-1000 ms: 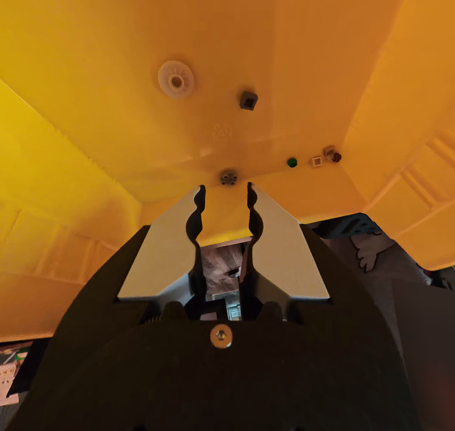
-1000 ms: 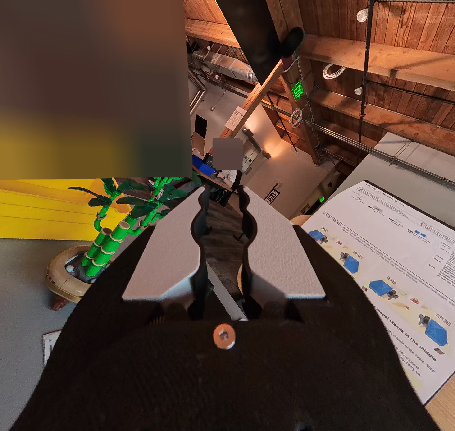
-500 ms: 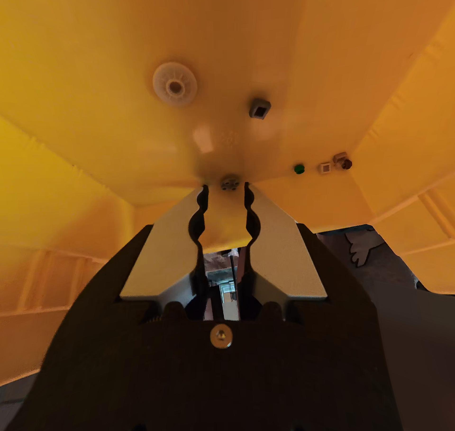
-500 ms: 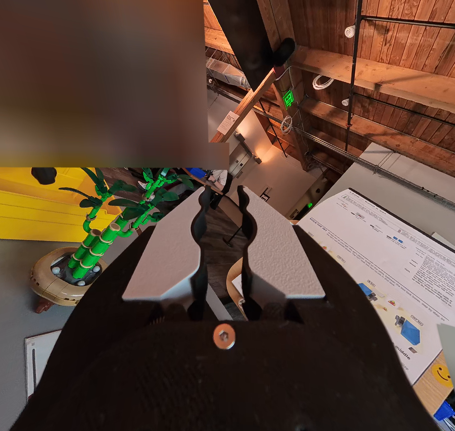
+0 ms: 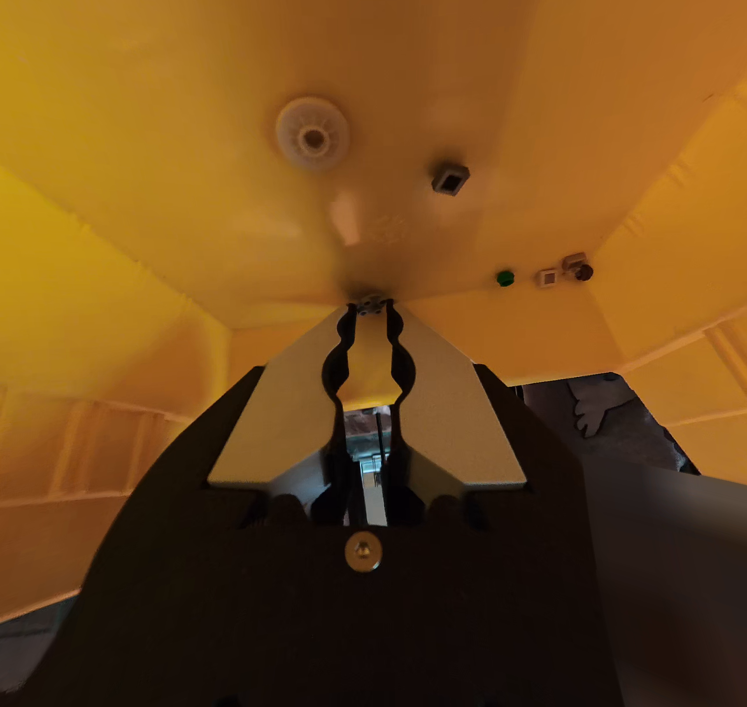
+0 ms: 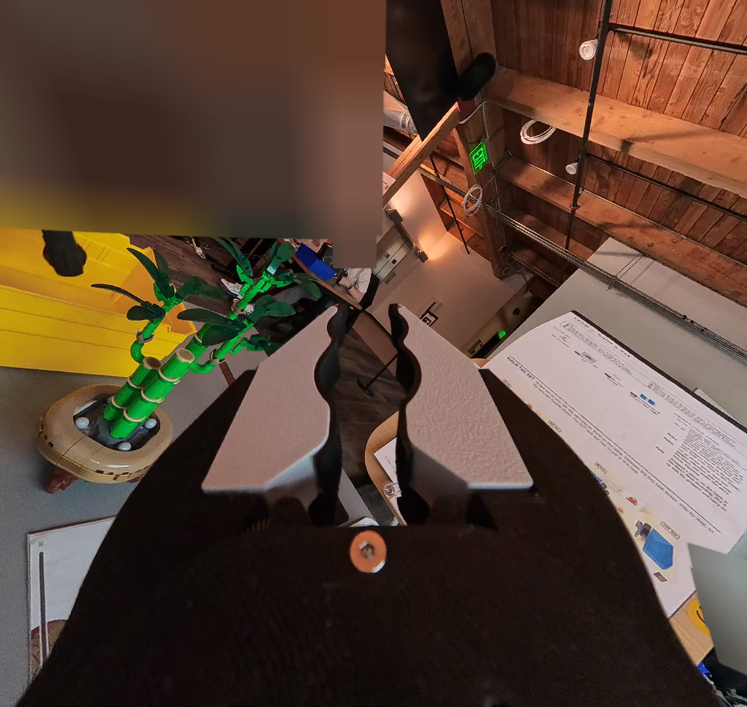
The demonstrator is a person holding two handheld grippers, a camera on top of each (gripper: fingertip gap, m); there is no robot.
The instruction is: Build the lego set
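In the left wrist view my left gripper [image 5: 370,307] reaches into a yellow bin [image 5: 202,81]. Its fingertips are closed against both sides of a small grey round piece with holes [image 5: 370,309] on the bin floor. In the right wrist view my right gripper [image 6: 366,312] is open and empty, held above the table and pointing upward. The built green bamboo model [image 6: 161,384] stands in its tan pot [image 6: 101,457] to the left of it.
On the bin floor lie a white toothed disc [image 5: 312,138], a dark grey square piece [image 5: 449,177], a green stud [image 5: 504,278] and a white square piece [image 5: 548,278]. A printed instruction sheet [image 6: 606,425] lies right, a booklet [image 6: 60,566] lower left, the yellow bin [image 6: 60,324] behind the model. My hands' fingertips stand some 50 cm from each other. My left tips are about 30 cm from the built green bamboo model [image 6: 161,384], my right tips only 20 cm.
My left gripper moved forward to the bin floor and its jaws narrowed onto the grey round piece. My right gripper swung a little, still open.
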